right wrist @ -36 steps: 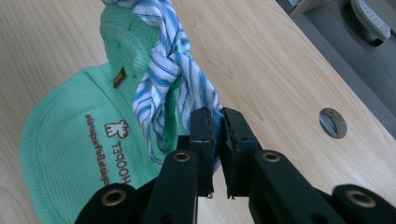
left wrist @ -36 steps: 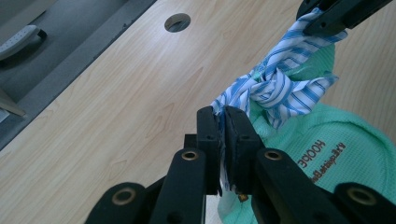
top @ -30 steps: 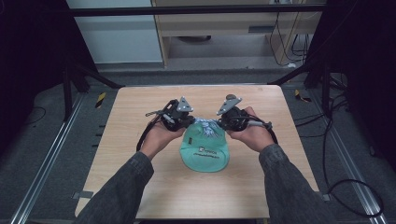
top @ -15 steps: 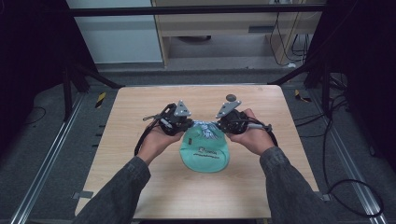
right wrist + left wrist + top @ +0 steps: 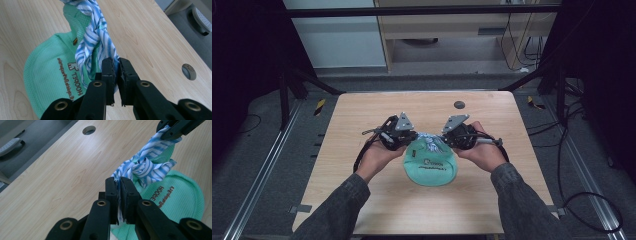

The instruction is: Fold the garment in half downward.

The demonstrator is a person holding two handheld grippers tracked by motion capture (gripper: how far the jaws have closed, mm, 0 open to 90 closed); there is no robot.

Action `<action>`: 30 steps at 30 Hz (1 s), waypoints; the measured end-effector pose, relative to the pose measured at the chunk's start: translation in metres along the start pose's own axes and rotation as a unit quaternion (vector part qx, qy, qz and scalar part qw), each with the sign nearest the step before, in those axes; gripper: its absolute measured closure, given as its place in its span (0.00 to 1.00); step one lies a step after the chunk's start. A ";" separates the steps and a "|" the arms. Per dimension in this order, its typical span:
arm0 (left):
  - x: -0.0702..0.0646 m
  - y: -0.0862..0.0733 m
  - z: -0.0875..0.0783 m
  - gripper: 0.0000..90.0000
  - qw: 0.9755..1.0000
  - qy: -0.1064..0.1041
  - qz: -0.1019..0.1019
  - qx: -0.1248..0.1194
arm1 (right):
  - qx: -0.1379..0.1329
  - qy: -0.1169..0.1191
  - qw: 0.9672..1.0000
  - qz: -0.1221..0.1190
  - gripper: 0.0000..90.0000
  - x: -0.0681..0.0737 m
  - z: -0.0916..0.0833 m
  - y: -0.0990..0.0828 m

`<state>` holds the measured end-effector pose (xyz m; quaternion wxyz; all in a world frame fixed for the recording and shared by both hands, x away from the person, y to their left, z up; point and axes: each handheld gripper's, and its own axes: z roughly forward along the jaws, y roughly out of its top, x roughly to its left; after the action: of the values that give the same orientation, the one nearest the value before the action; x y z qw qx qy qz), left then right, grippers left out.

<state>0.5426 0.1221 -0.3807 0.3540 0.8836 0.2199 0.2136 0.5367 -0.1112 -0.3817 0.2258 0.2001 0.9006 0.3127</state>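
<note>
A mint-green mesh pouch (image 5: 430, 169) with dark lettering lies on the wooden table (image 5: 362, 120), its neck tied with a blue-and-white striped cloth (image 5: 428, 142). My left gripper (image 5: 408, 140) is shut on the cloth's left end and my right gripper (image 5: 447, 140) on its right end. In the left gripper view the jaws (image 5: 119, 181) pinch the striped cloth (image 5: 146, 166), knotted above the pouch (image 5: 177, 197), and the other gripper (image 5: 175, 130) holds the far end. In the right gripper view the jaws (image 5: 116, 62) clamp the cloth (image 5: 93, 40) over the pouch (image 5: 47, 72).
A round cable hole (image 5: 458, 104) sits near the table's far edge, also seen as the hole (image 5: 89, 130) and the hole (image 5: 188, 71). A wooden shelf unit (image 5: 452, 30) stands behind the table. Cables lie on the floor at the right (image 5: 592, 200).
</note>
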 end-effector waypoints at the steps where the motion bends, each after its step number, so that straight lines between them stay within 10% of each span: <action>1: -0.001 -0.001 0.000 0.94 1.000 -0.001 -0.002 -0.002 | 0.000 0.000 1.000 0.000 0.93 0.001 -0.001 0.000; 30: -0.016 -0.018 -0.002 0.94 1.000 -0.019 -0.001 -0.006 | 0.006 0.011 1.000 -0.022 0.93 0.021 0.000 -0.013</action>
<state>0.5239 0.1260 -0.3962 0.3633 0.8852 0.2127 0.1980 0.5161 -0.1100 -0.3962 0.2215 0.1783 0.9090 0.3048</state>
